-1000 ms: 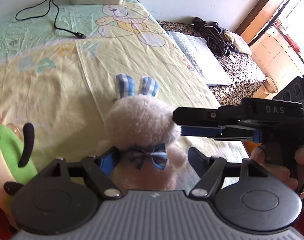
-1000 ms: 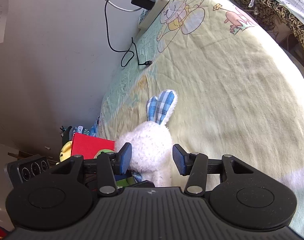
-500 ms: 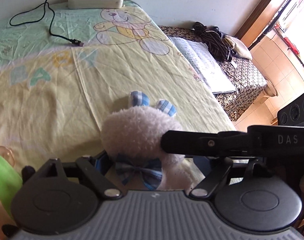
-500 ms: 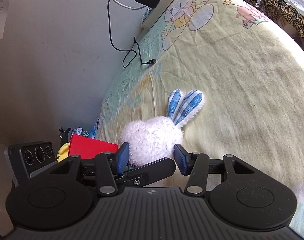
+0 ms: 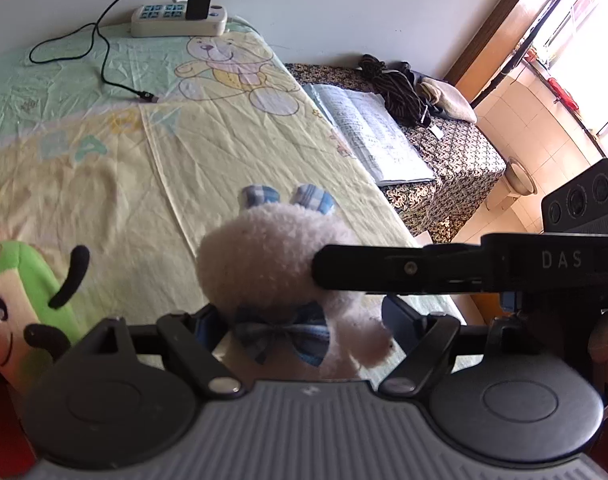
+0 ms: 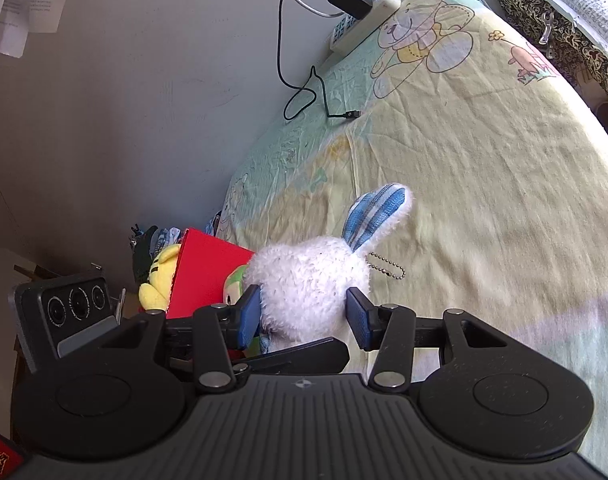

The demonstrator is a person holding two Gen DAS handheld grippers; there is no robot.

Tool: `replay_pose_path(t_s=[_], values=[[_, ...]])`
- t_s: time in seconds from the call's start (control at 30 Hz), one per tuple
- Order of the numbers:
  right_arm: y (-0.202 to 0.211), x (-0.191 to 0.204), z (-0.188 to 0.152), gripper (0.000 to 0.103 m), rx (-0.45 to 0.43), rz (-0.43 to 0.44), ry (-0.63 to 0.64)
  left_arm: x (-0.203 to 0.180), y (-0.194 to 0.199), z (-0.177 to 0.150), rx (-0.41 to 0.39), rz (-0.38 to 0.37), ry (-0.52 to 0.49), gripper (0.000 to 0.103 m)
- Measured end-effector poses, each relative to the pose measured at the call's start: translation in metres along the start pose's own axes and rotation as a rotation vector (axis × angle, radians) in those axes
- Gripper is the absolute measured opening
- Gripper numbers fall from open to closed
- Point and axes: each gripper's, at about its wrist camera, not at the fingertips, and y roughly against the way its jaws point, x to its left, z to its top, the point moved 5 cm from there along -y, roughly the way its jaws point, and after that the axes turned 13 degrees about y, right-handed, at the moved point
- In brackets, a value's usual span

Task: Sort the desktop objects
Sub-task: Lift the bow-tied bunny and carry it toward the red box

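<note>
Below, my right tongs point(image 6: 304, 314) clenched on the white bunny point(image 6: 307, 280), my left tongs point(image 5: 300, 320) spread apart around it, above the yellow cartoon bedsheet point(image 5: 144, 168), power strip point(image 5: 178, 20) by the grey wall point(image 6: 124, 80), open book point(image 5: 371, 136) beyond.

"DAS" — white letters on black right gripper point(image 5: 455, 268) | "BA…" — pale pastel letters on bedsheet point(image 5: 76, 148), partly legible | wall papers point(image 6: 20, 0) — print unreadable
</note>
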Motion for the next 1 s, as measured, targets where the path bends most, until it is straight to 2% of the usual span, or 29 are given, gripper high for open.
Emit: replay_pose_path(t_s=[0.27,0.5,0.77,1.0], values=[[0.009,0.042,-0.007,0.049,0.005,0.027,0.061,-0.001,0.051,-0.022,-0.048,-0.026,0.004,0.081],[0.006,0.1,-0.011,0.049,-0.027,0.054,0.152,0.014,0.111,-0.033,-0.138,-0.049,-0.03,0.081],[-0.025,0.174,-0.014,0.049,-0.066,0.095,0.238,0.057,0.186,-0.032,-0.261,-0.04,-0.073,0.081],[-0.076,0.236,-0.016,0.05,-0.079,0.173,0.315,0.113,0.248,-0.022,-0.379,0.022,-0.089,0.081]])
